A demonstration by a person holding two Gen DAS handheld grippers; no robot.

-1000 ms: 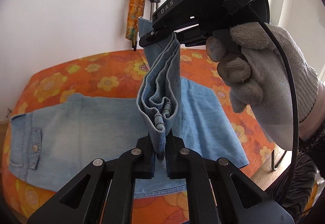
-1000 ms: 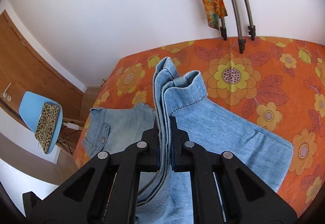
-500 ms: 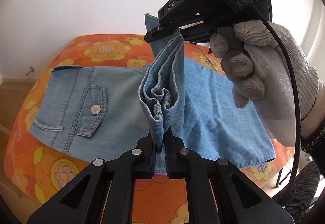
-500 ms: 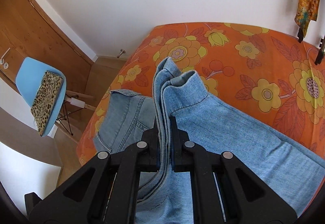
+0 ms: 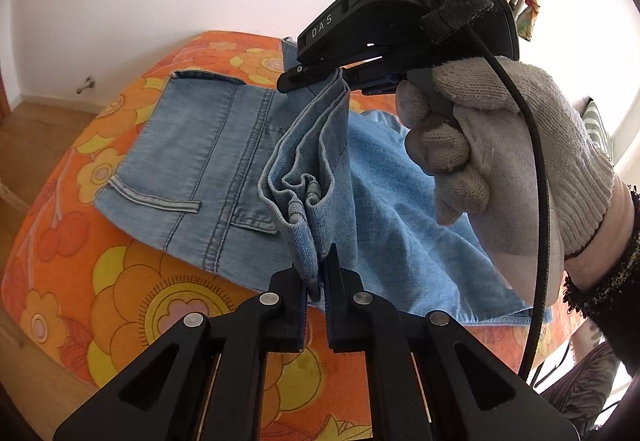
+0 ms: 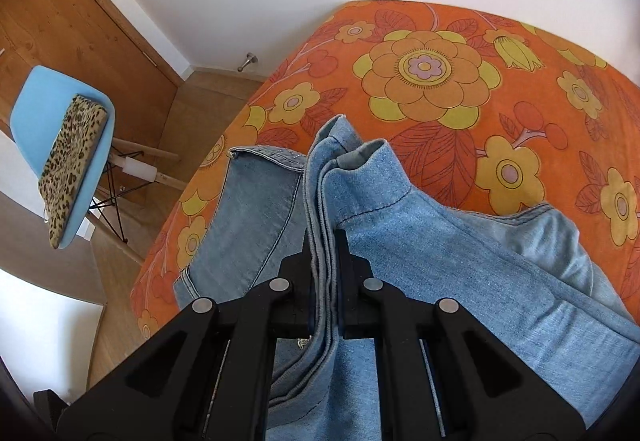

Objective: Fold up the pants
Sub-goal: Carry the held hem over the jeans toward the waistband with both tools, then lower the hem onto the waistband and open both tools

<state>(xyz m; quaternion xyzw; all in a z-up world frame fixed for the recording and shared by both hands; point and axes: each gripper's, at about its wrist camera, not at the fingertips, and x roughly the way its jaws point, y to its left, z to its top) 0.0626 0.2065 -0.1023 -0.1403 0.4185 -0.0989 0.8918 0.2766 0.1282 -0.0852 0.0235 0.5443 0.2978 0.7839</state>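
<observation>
Closest to you, your left tongs (image 5: pixel 316 273) are clamped tight on the bunched leg hems of the pants (image 5: pixel 208 165). Your right tongs (image 6: pixel 323 241) are pinched just as tight on the other end of that same hem edge. In the left view your gloved right hand (image 5: pixel 508 161) holds them just beyond the left pair, with the hem stretched between the two.

Below and beyond the tongs, the waist end with its back pocket (image 5: pixel 160 177) lies flat on the orange flowered bed (image 6: pixel 432 69), near the bed's edge. The legs rise from the bed to your grip, so I judge the lengthwise fold done. The fold of hem over waist is only half made: the hems are still in the air and must be laid down and smoothed.

You cannot see how neatly the lower layers lie, as the lifted cloth and tongs hide them. The fold line itself is out of view.
</observation>
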